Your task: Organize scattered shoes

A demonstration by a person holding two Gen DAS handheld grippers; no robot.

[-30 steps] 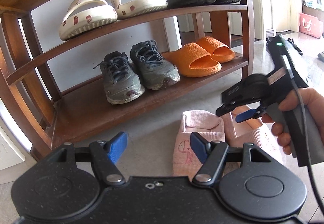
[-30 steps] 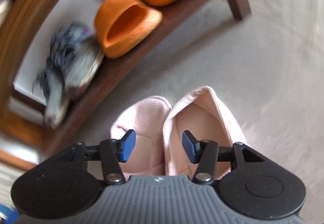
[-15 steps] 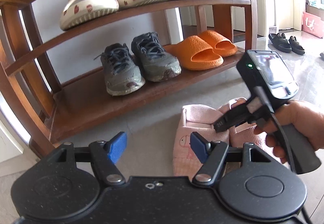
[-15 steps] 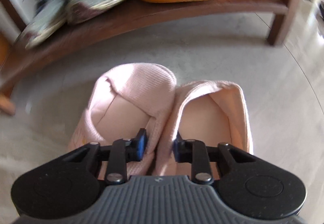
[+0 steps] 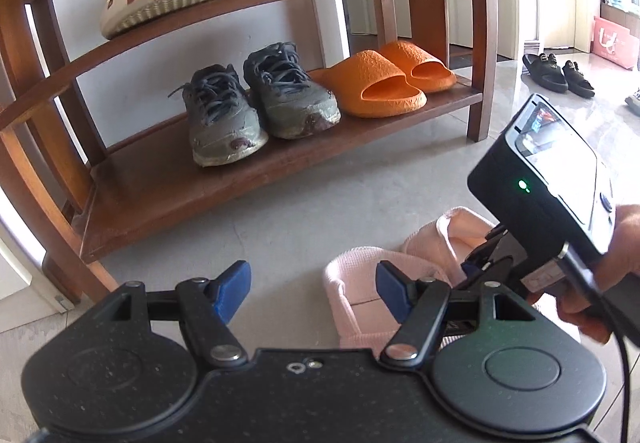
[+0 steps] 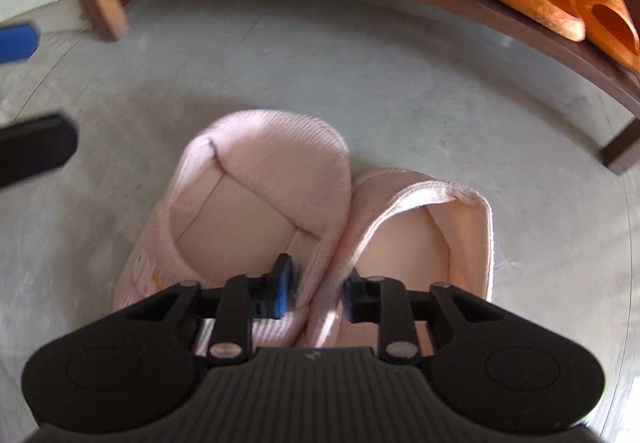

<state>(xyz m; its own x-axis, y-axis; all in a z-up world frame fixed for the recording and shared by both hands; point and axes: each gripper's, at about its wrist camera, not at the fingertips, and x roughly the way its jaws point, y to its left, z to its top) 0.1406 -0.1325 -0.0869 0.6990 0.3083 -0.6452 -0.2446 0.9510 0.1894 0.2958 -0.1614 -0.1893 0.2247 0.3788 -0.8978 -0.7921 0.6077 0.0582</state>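
Four pairs are already sitting on the wooden shoe rack (image 5: pixel 280 179), while the pink slippers (image 6: pixel 272 203) are lying side by side on the floor just in front of its bottom shelf, toes and long axes pointing at the rack. The right gripper (image 6: pixel 316 289) is opening, its jaws straddling the slippers' two touching inner walls, and the left gripper (image 5: pixel 312 287) is hovering released over bare floor beside them; black sandals (image 5: pixel 556 73) are also waiting well beyond the rack's right post

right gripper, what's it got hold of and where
The right gripper, jaws opening, brackets the touching inner side walls of both pink slippers; a firm hold cannot be told.
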